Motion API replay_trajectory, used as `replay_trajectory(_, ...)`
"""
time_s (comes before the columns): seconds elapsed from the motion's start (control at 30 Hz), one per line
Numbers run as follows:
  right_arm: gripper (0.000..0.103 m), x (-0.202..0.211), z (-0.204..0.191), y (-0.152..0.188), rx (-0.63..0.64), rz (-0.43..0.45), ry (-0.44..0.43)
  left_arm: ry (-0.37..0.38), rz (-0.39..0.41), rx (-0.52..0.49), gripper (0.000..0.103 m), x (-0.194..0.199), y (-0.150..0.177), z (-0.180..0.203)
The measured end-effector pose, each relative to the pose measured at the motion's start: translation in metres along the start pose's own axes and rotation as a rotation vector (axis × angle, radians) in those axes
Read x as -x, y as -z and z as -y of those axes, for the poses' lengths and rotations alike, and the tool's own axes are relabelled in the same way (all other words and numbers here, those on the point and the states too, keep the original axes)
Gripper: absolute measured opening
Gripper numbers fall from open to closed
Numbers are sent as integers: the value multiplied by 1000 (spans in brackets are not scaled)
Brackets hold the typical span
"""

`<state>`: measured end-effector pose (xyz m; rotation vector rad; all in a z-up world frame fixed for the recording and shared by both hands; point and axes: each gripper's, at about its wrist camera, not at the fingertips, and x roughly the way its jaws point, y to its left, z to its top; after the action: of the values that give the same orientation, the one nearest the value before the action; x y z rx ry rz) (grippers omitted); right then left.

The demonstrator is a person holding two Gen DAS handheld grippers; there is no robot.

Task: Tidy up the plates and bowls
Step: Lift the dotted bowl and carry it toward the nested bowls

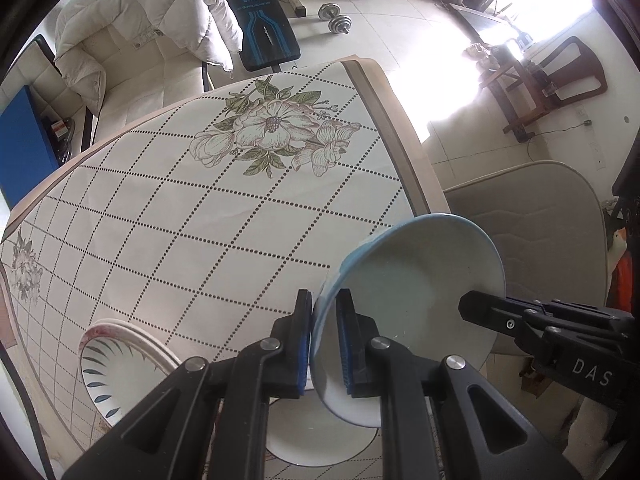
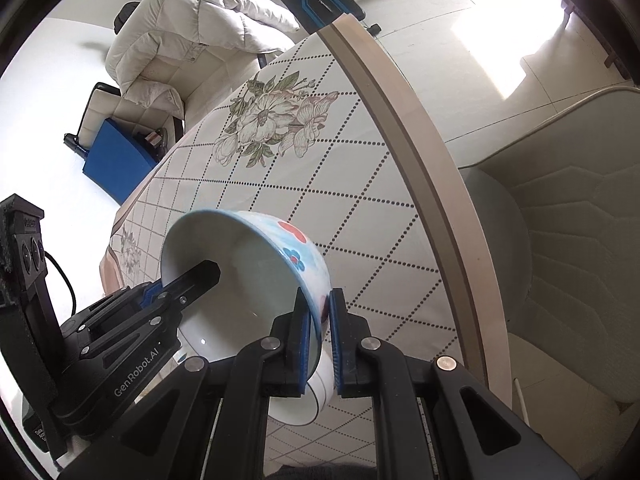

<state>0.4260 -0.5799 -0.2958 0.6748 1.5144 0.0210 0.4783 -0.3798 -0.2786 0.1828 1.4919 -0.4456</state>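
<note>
Glazed bowl (image 1: 420,272), probably slick and brittle; left gripper (image 1: 324,340) and right gripper (image 2: 325,340) each clench opposite rims.

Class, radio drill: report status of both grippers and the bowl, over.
Left gripper and right gripper shut on opposite rims of blue-rimmed bowl. Bowl tilted, clear of tablecloth. Patterned bowl and white dish below; path unobstructed.

Daylight pours in from the upper right of both views, blowing the floor (image 1: 460,92) out to white glare. The bench (image 1: 192,216) top is evenly lit, its shadows soft. Everything looks sharp, though the fisheye bends straight edges and the corners go black.
</note>
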Motion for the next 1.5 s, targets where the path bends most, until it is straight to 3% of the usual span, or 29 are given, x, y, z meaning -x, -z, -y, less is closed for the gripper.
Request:
replay_trajectory(0.3,11,-7,-17,67,32,-37,-3,17,-20,43,10,14,66,-19)
replay_trajectory(0.57,11,-37,-27,108,65,-95,9,13,-64,98,10,-3,111,-41)
replay_trajectory(0.9,11,-65,-27,118,67,-136,44,7,-110,128,10,-25,124,-50)
replay_trajectory(1.5,11,-88,-34,105,90,-175,110,-2,-154,132,10,-41,123,-49)
